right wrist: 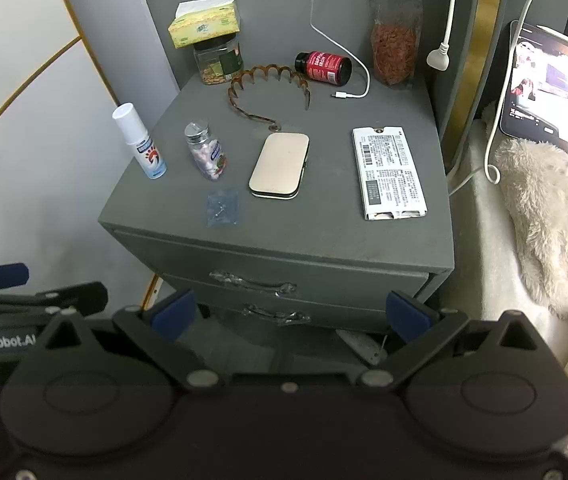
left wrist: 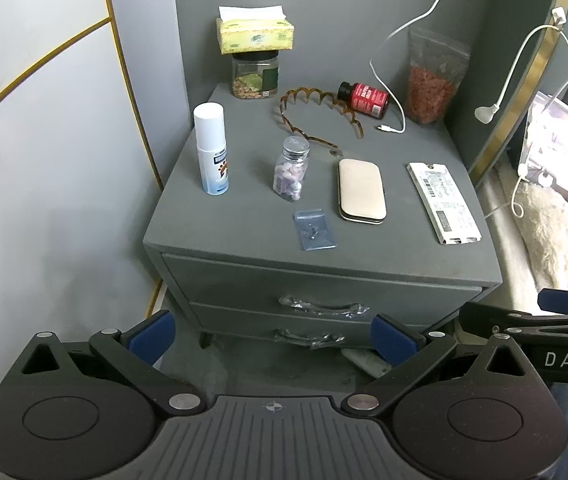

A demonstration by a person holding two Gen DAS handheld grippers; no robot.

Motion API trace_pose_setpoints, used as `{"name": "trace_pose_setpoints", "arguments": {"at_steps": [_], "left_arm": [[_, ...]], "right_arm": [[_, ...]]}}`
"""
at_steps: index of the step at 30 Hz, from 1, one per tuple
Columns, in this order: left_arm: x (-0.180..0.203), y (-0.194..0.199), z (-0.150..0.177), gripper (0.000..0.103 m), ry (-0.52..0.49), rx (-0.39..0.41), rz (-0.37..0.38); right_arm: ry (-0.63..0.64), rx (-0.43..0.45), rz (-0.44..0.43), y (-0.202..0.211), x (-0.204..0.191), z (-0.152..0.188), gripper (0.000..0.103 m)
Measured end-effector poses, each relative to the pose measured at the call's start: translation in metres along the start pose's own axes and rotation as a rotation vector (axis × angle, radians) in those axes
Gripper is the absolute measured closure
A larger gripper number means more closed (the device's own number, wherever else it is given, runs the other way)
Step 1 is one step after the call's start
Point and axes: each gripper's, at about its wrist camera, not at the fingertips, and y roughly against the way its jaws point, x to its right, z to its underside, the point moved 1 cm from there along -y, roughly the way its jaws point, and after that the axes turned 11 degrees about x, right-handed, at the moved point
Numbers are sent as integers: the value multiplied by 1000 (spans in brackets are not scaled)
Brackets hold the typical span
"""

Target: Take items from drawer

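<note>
A grey nightstand [left wrist: 363,248] [right wrist: 323,236] has two drawers, both closed. The upper drawer [left wrist: 224,276] [right wrist: 188,258] has a plastic-wrapped handle [left wrist: 319,306] [right wrist: 252,282]. The lower drawer's handle [left wrist: 309,338] [right wrist: 276,315] sits just beneath. My left gripper [left wrist: 272,336] hovers open in front of the drawers, nothing between its blue pads [left wrist: 152,334]. My right gripper [right wrist: 291,315] is open too, level with the lower handle and short of it. Each gripper shows at the edge of the other's view.
On the nightstand's top stand a white spray bottle [left wrist: 212,148], a pill bottle [left wrist: 291,168], a small plastic bag [left wrist: 313,229], a beige case [left wrist: 361,190], a white box [left wrist: 441,202], a brown headband [left wrist: 315,112] and a red bottle [left wrist: 363,100]. A bed with a furry blanket [right wrist: 543,220] lies right.
</note>
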Motion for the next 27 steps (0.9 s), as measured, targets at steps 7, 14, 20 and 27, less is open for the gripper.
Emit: {"name": "trace_pose_setpoints", "arguments": {"at_steps": [7, 14, 20, 27], "left_arm": [[3, 1, -2, 0, -14, 5, -3], [3, 2, -2, 0, -14, 2, 2], [5, 3, -3, 0, -15, 6, 9], [6, 4, -3, 0, -15, 5, 13]], "right_arm": [[-4, 3, 2, 2, 2, -1, 0], [3, 5, 5, 3, 2, -2, 0], [4, 6, 7, 3, 3, -2, 0], [5, 7, 7, 3, 3, -2, 0]]}}
